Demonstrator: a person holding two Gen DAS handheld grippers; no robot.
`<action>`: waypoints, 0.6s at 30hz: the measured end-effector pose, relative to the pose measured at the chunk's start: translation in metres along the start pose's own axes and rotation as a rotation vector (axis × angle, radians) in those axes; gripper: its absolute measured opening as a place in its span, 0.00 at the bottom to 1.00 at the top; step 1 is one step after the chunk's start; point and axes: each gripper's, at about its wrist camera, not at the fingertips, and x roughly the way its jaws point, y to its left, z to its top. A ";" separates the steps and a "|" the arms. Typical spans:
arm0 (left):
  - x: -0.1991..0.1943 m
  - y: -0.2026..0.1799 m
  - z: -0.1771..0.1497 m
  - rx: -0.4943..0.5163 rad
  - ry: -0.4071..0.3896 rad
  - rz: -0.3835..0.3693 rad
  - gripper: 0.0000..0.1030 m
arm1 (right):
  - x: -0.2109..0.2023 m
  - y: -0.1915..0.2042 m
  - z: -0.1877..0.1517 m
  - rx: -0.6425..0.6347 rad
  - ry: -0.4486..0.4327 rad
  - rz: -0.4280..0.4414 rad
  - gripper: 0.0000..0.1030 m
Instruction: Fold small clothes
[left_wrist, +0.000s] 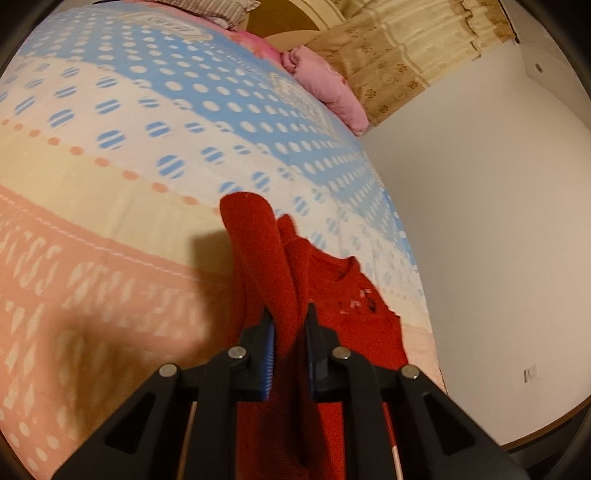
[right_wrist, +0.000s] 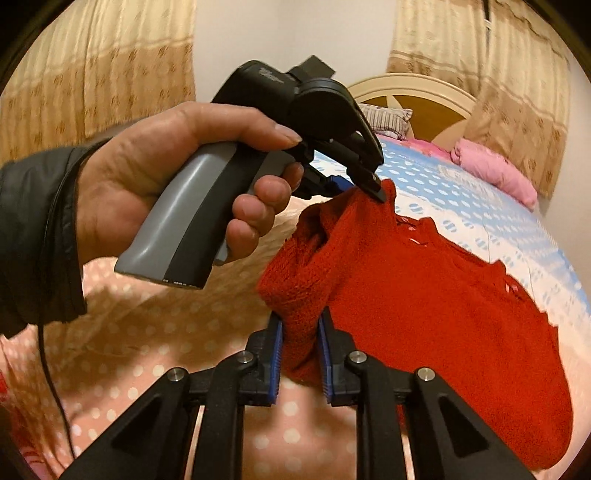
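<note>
While both our grippers pinch the red knit sweater (right_wrist: 424, 295), the left gripper (left_wrist: 290, 325) clamps a sleeve fold, the right gripper (right_wrist: 300, 325) another; the body drapes beyond onto the bedsheet (left_wrist: 147, 129).

One red sweater (right_wrist: 424, 295), two tongs (right_wrist: 300, 334) (left_wrist: 289, 334), perhaps two pillows (right_wrist: 495, 173).

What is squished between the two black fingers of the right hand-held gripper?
A bunched fold of the red sweater sits between the right hand-held gripper's fingers, pinched by both blue pads. The right wrist view shows it.
</note>
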 end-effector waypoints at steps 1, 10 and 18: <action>0.000 -0.005 0.000 0.006 0.001 -0.007 0.14 | -0.003 -0.005 -0.001 0.020 -0.006 0.007 0.17; 0.009 -0.049 0.000 0.054 -0.003 -0.044 0.14 | -0.026 -0.045 -0.007 0.160 -0.074 0.036 0.17; 0.027 -0.089 -0.007 0.102 0.014 -0.073 0.14 | -0.048 -0.075 -0.020 0.249 -0.119 0.014 0.17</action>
